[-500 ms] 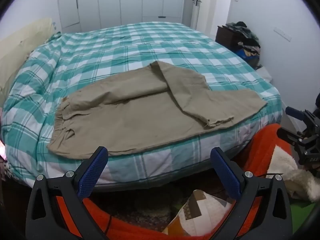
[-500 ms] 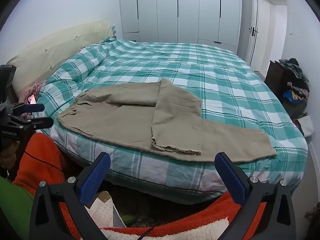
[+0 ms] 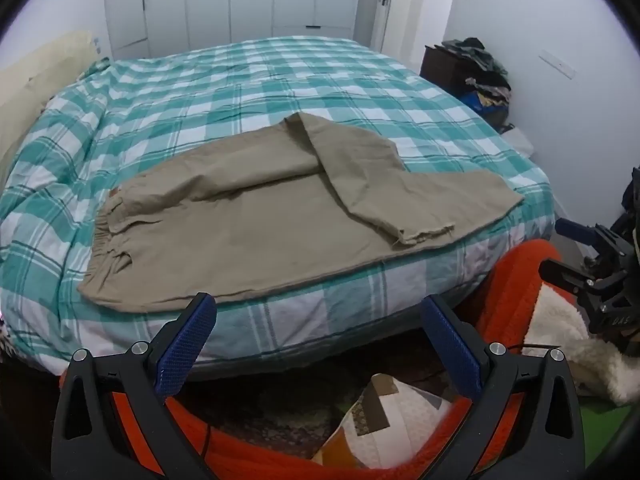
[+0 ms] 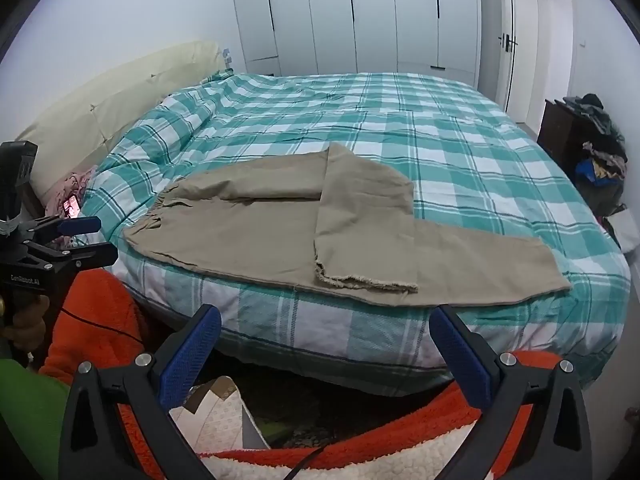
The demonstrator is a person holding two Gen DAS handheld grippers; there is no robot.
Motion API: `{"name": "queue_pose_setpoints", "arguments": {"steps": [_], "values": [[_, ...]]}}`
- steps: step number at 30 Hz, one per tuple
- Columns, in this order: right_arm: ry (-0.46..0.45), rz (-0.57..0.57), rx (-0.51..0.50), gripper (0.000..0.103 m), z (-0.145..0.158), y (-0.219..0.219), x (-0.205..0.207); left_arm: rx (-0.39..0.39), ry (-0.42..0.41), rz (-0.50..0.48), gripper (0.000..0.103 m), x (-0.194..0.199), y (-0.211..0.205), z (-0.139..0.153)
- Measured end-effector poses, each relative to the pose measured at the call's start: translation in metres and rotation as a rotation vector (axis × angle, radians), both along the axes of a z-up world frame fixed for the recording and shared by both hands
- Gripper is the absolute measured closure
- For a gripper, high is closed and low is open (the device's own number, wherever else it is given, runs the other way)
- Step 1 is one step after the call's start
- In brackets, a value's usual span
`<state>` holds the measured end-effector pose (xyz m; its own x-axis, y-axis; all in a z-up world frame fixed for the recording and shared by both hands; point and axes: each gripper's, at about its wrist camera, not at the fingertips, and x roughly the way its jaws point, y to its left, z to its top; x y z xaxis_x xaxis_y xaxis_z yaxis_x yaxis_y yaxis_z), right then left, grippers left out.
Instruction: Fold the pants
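Khaki pants (image 3: 256,232) are laid flat near the front edge of the bed (image 3: 320,312), on a teal-and-white checked duvet (image 4: 440,152). The waistband (image 3: 106,236) is turned toward the headboard side. One leg is stretched out along the bed edge toward the foot of the bed; the other leg (image 4: 360,220) is already doubled back across it, its frayed hem (image 4: 368,282) lying near the bed edge.

Left gripper (image 3: 318,320) is held spread wide, nothing between the blue pads; it is hovering short of the bed, apart from the cloth. Right gripper (image 4: 324,332) is likewise spread wide and empty, also short of the mattress edge.

Handling, judged: the fabric is expected to be light, soft and limp, with no stiffness, so it will sag and drag if lifted at one point. Low slip against the duvet is likely, and the duvet may be bunched along with it. Best holds are judged to be the hem of the long leg (image 4: 552,272) and the waistband corners, pinched at the edge so only the pants layers are taken. The crossed leg probably needs straightening first.

Around: a cream headboard (image 4: 108,112), white wardrobes (image 4: 352,12), a dark cabinet piled with clothes (image 4: 592,136), and an orange fleece garment (image 3: 516,276) worn by the person. Nothing is lying on the pants. The mattress edge and the thick duvet under the cloth are the only obstructions noted.
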<state>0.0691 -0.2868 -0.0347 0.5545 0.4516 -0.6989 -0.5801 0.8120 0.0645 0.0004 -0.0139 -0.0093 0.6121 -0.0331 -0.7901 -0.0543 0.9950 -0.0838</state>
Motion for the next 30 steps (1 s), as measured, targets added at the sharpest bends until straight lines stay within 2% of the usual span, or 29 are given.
{"name": "queue_pose_setpoints", "arguments": {"steps": [11, 22, 30], "values": [[-0.010, -0.022, 0.019, 0.000, 0.001, -0.010, 0.000, -0.004, 0.003, -0.025, 0.001, -0.002, -0.008, -0.003], [-0.009, 0.050, 0.011, 0.000, -0.001, -0.001, -0.004, -0.027, 0.005, -0.022, 0.001, 0.000, -0.003, -0.003], [0.011, 0.027, 0.019, 0.000, -0.003, -0.004, -0.001, -0.028, 0.008, -0.022, 0.001, 0.000, -0.005, -0.003]]}}
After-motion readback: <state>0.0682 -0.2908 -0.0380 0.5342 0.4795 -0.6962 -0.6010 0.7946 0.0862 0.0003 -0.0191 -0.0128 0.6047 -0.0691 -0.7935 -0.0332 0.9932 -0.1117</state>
